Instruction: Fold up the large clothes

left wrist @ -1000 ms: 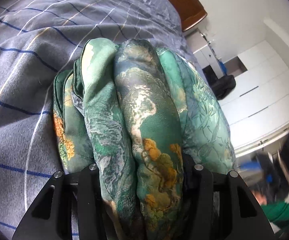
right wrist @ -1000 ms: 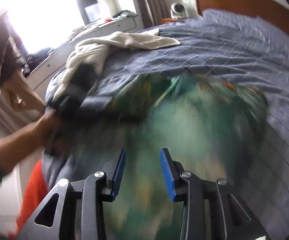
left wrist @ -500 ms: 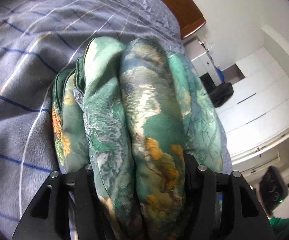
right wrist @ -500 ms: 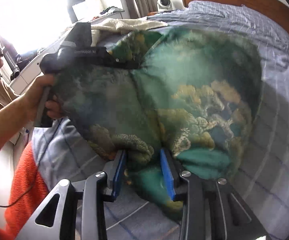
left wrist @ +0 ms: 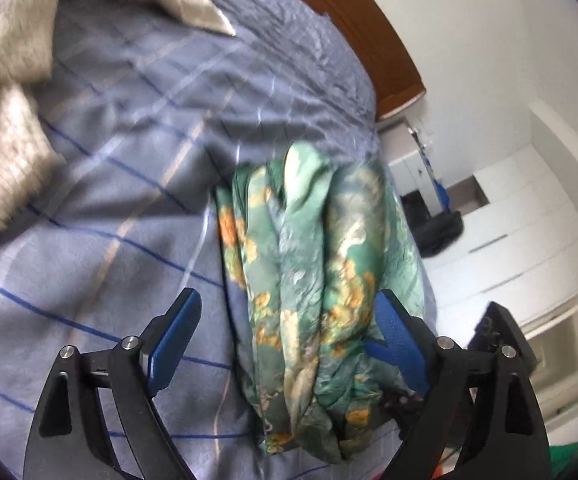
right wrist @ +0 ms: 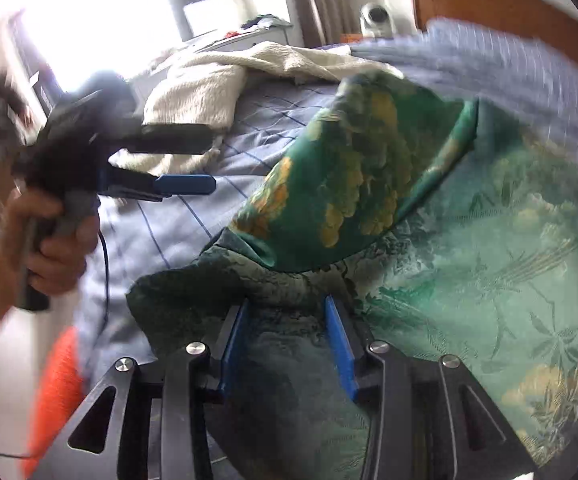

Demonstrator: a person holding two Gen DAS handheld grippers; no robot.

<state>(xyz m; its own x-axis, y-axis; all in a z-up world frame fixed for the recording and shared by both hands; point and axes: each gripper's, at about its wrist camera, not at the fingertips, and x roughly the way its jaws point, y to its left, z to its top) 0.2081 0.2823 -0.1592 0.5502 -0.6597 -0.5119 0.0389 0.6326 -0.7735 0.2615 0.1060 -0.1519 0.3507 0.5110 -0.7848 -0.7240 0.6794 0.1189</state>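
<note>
A green patterned garment [left wrist: 317, 280] with orange blossoms lies bunched in folds on the blue checked bedspread [left wrist: 109, 200]. My left gripper [left wrist: 289, 336] is wide open around its near end and holds nothing; it also shows at the left of the right wrist view [right wrist: 177, 164], held in a hand, jaws apart. My right gripper [right wrist: 287, 344] is shut on a dark green edge of the same garment [right wrist: 469, 272], which spreads up and to the right over the bed.
A cream knitted blanket [left wrist: 5, 100] lies at the bed's far left and shows in the right wrist view [right wrist: 209, 88]. A wooden headboard [left wrist: 361, 32] runs behind. White drawers [left wrist: 509, 248] stand beside the bed. An orange cloth [right wrist: 61, 392] hangs below the bed's edge.
My left gripper has opened, let go of the garment and drawn back from it. My right gripper has closed on the garment's edge and holds it.
</note>
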